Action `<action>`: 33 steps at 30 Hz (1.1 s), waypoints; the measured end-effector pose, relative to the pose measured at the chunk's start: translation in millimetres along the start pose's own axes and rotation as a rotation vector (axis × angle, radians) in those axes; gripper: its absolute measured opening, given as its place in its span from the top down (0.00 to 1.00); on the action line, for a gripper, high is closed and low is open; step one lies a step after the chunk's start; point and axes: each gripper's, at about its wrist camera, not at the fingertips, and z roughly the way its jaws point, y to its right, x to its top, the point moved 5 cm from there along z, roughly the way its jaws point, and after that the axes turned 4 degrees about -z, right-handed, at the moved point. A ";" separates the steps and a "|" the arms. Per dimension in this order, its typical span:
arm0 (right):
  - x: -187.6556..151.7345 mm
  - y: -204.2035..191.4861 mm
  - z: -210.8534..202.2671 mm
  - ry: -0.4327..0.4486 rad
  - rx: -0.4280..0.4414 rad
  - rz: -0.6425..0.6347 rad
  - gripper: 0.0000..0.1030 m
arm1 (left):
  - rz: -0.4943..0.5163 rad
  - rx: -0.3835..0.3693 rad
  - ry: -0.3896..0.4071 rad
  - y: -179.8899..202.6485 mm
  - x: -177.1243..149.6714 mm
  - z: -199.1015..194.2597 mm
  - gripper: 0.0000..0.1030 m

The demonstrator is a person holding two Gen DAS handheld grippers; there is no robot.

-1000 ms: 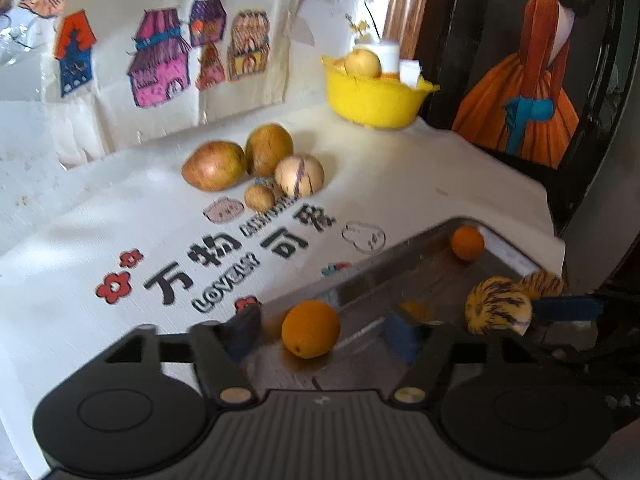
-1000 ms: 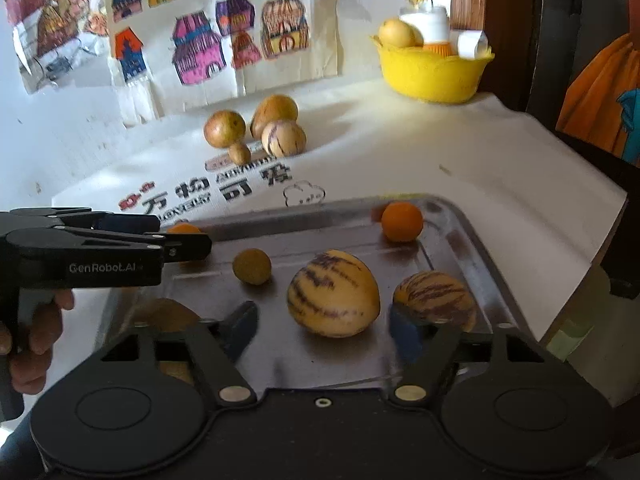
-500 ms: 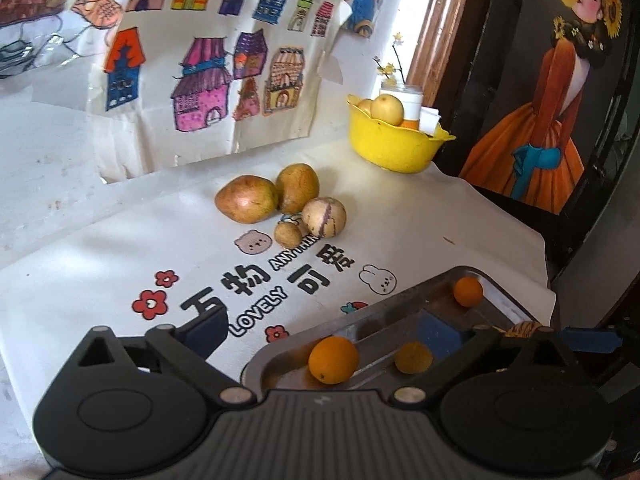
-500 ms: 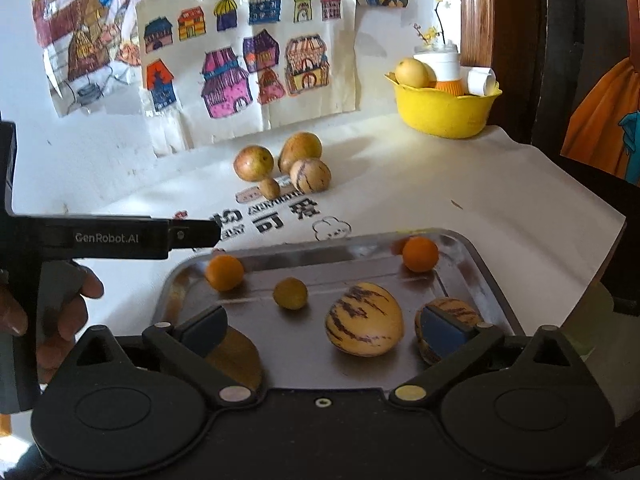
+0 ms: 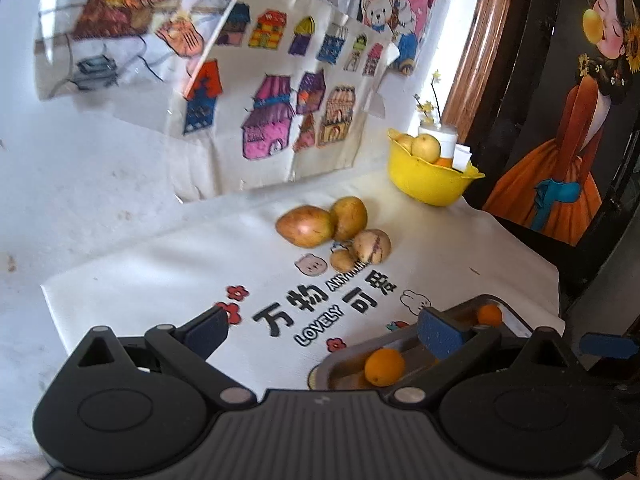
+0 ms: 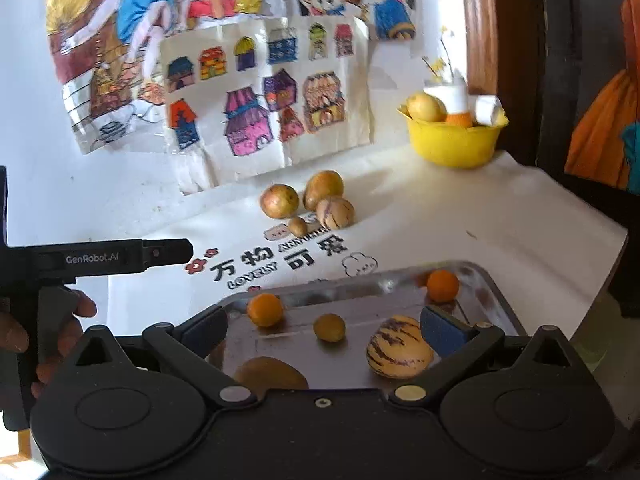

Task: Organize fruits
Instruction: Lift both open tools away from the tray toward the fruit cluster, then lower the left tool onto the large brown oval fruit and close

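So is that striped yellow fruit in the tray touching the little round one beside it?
Apart. The right wrist view shows bare tray floor between the striped fruit and the small round fruit.

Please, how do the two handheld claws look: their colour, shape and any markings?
Each claw is matte black plastic: the right claw and the left claw have two round pivot housings, angled fingers with blue pads and brass-coloured rivets. The left one's side shows white "GenRobot.AI" lettering.

Before you: table under white printed cloth (image 6: 460, 216) | on it: metal tray (image 6: 494, 292), four loose fruits clustered (image 6: 306, 204), yellow bowl (image 6: 454, 146) at far right corner
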 end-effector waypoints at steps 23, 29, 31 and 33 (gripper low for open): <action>29.7 -51.5 -30.5 0.070 0.017 -0.126 0.01 | 0.031 0.060 0.085 -19.5 10.2 -56.9 0.01; 38.6 -50.5 -3.9 0.042 0.020 -0.131 0.01 | 0.007 0.064 0.047 -31.7 12.3 -25.6 0.00; 40.8 -46.2 4.7 0.030 0.015 -0.127 0.01 | 0.009 0.066 0.034 -33.0 12.7 -13.2 0.01; 42.5 -40.6 12.1 0.019 0.011 -0.119 0.01 | 0.021 0.076 0.032 -32.4 13.9 -1.0 0.01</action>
